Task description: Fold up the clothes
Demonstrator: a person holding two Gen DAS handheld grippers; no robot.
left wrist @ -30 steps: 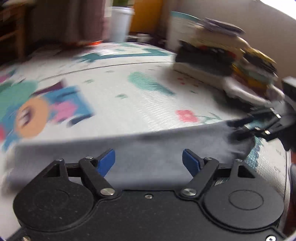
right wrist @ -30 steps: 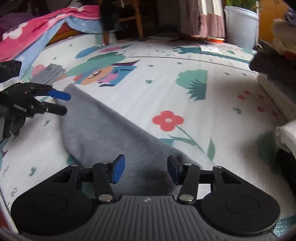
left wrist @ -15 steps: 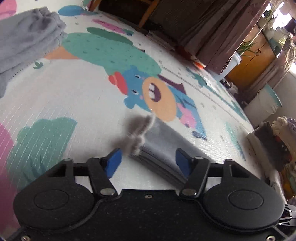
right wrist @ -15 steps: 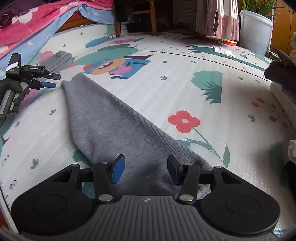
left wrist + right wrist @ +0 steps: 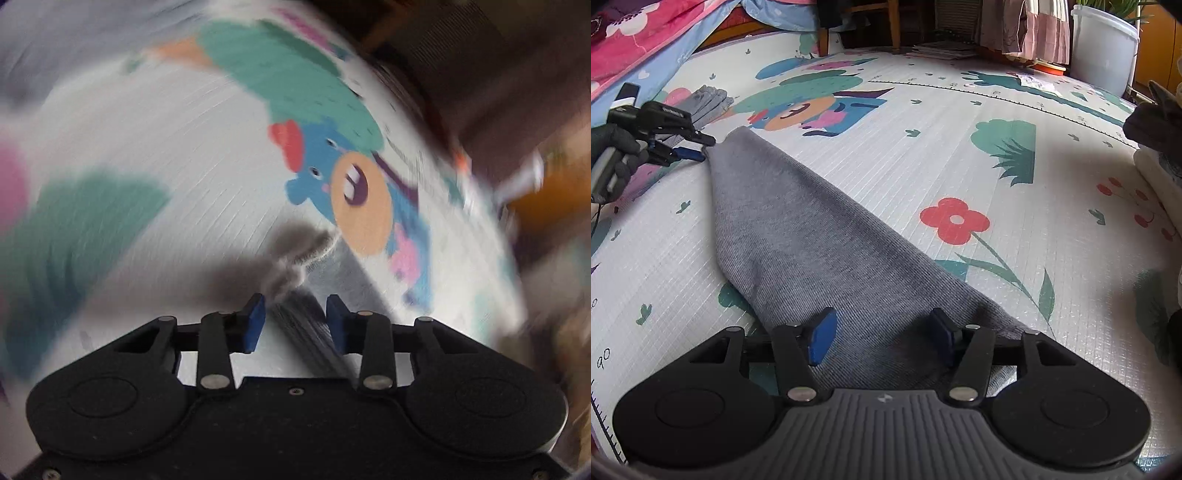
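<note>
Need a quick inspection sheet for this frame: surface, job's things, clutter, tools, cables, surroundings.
Surface: cartoon-printed foam play mat, flat.
Job's things: long grey knit garment lying diagonally across the mat.
Clutter: small folded grey cloth far left; stacked clothes at right edge.
Tools: left tool at the garment's far end, jaws closing, cloth between them; right tool over the near end, jaws opening, pads clear.
Cables: thin dark lead under the gloved hand.
Surroundings: white plastic bucket, pink blanket, wooden chair legs.

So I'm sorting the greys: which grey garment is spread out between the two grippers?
The long grey garment stretched flat across the play mat. The other, a small bunched grey piece, lies farther back, beyond the left gripper.
</note>
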